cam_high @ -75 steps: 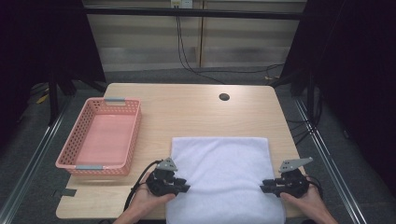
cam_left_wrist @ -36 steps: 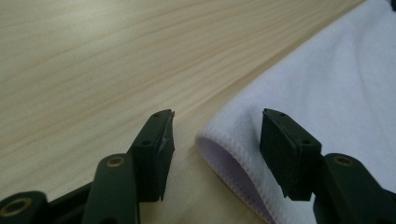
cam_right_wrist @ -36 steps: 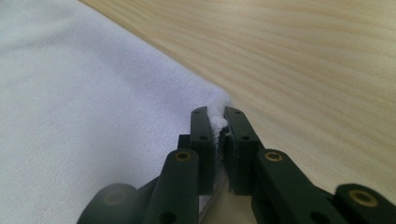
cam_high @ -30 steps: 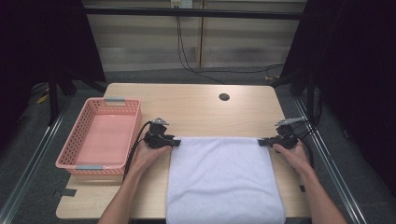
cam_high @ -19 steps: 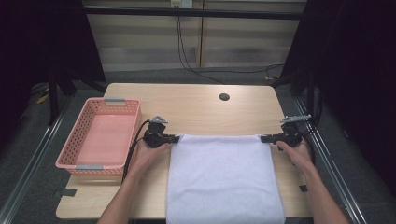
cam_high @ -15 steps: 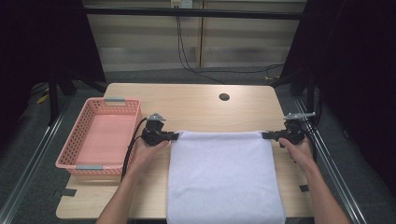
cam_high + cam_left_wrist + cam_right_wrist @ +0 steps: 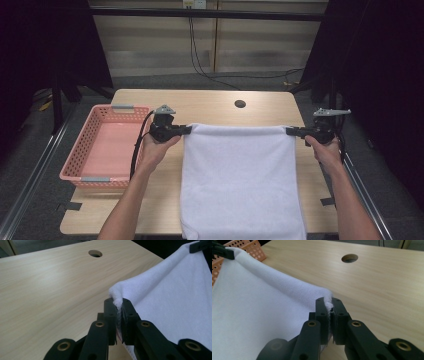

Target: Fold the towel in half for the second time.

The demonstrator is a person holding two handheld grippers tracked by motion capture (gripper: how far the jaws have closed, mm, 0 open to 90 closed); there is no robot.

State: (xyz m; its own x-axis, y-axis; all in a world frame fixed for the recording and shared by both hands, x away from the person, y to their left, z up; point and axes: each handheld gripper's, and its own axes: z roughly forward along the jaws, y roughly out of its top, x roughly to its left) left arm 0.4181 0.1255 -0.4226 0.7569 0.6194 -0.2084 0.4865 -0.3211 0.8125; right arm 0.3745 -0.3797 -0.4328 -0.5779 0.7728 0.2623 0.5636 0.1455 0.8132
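Note:
A white towel (image 7: pixel 240 180) is stretched by its far edge between my two grippers and drapes down toward the table's near edge. My left gripper (image 7: pixel 186 130) is shut on the towel's far left corner; in the left gripper view the gripper (image 7: pixel 117 301) pinches the white cloth (image 7: pixel 175 295) between its jaws. My right gripper (image 7: pixel 292 131) is shut on the far right corner, and the right gripper view shows that gripper (image 7: pixel 328 301) clamped on a tuft of the towel (image 7: pixel 262 305). Both corners are held above the wooden table (image 7: pixel 210 102).
A pink plastic basket (image 7: pixel 80 145) stands on the table's left side, close to my left hand. A round hole (image 7: pixel 240 104) sits in the tabletop near the far edge. Bare wood lies beyond the towel. Dark floor and rails flank the table.
Both hands went from the towel's near corners to its far corners. Over the last second both grippers have risen, lifting the far edge off the table and pulling it taut.

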